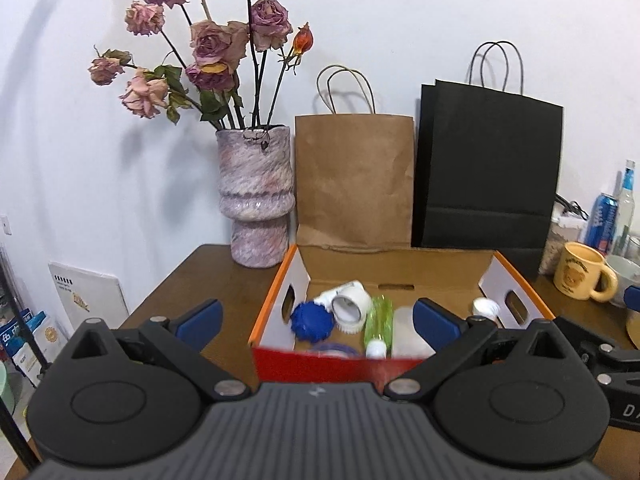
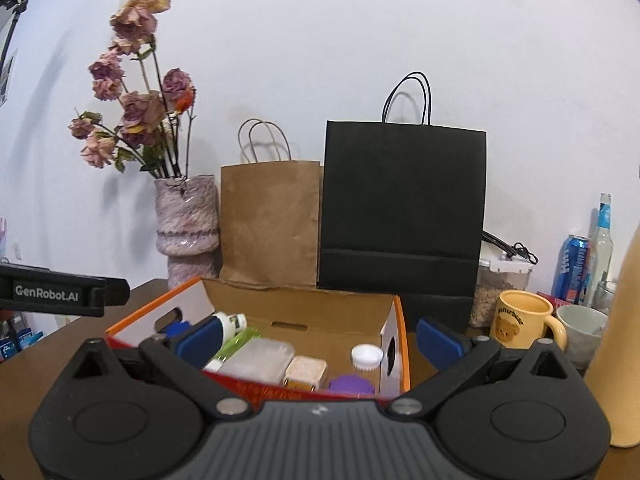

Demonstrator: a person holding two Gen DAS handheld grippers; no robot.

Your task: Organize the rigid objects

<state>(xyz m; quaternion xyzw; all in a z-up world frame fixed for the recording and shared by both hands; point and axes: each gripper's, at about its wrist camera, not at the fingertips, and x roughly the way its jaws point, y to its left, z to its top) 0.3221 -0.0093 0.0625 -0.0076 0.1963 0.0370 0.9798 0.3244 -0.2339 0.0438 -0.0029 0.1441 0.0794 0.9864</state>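
Observation:
An open cardboard box with orange rims and a red front stands on the brown table; it also shows in the right wrist view. Inside lie a blue ridged lid, a white brush head, a green bottle, a frosted plastic container, a small beige box, a purple lid and a white cap. My left gripper is open and empty, held just before the box. My right gripper is open and empty, also before the box.
A pink vase of dried roses, a brown paper bag and a black paper bag stand behind the box against the wall. A yellow mug, grey cup, blue can and glass bottle crowd the right.

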